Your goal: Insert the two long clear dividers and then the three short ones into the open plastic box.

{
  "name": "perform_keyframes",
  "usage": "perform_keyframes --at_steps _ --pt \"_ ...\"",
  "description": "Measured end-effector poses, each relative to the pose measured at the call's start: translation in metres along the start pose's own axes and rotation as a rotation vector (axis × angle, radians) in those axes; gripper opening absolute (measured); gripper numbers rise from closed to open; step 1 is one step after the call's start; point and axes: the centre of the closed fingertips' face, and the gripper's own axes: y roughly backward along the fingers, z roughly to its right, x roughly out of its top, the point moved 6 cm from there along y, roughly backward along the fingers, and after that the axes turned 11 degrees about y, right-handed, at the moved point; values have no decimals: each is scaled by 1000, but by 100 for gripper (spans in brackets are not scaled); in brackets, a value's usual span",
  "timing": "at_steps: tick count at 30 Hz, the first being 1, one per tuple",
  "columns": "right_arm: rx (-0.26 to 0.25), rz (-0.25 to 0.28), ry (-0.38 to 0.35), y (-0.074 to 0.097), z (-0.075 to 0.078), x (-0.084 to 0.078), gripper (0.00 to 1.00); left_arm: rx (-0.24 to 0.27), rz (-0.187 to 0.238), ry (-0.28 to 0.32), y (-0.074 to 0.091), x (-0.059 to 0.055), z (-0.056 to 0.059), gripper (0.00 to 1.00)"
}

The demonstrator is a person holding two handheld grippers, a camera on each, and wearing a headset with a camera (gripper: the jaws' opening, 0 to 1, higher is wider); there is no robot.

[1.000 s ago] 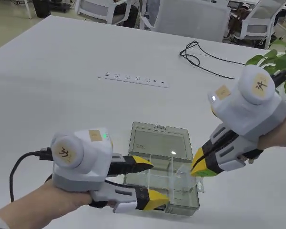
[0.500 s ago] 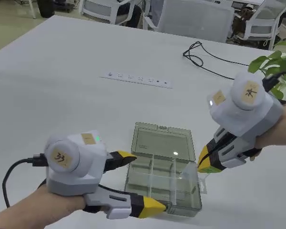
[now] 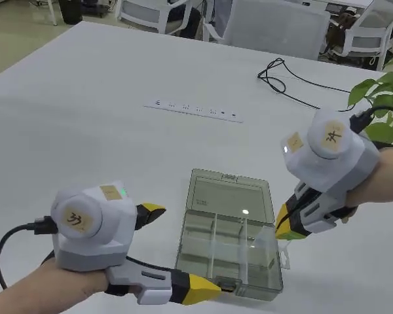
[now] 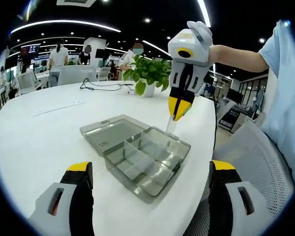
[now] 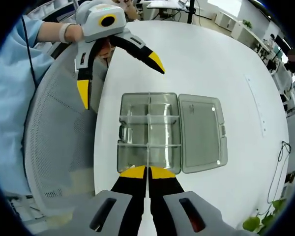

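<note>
We hold the right gripper with its fingers pinched on a clear divider, edge-down over the right end of the open box by the table's near edge, likely to find its slot. The left gripper gapes wide and empty beside the box.

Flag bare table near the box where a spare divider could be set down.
Widest free patch: the table between the power strip and the lid. More bare top on the person's left of the box, beyond the left tool. Crowded: the box's near end, flanked by that tool and the right tool, shut on a clear divider.
</note>
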Motion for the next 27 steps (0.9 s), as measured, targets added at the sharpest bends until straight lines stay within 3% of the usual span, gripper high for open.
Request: perform_keyframes --at_steps 27 --pt "26 -5 -5 -15 2 -1 3 -6 -5 38 3 -7 1 93"
